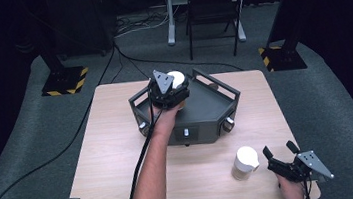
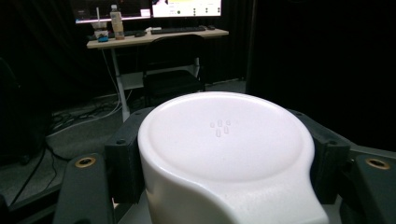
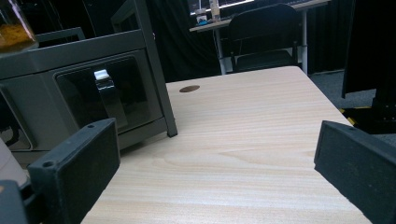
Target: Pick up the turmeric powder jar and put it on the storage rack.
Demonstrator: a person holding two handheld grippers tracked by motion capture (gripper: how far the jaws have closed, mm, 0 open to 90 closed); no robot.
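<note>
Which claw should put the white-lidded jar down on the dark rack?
Probably the left claw. It is shut on the white-lidded jar, right above the dark rack. The right claw sits open near the table's edge, beside another jar.

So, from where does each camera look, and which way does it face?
High view: above the person's side, looking forward and down at the table; both forearms and tongs show.
Left gripper view: rides the left tongs, facing a far desk; its jaws clamp a white-lidded jar.
Right gripper view: rides the open right tongs, low over the table, facing the grey rack.
Shared: the rack also shows from above.
</note>
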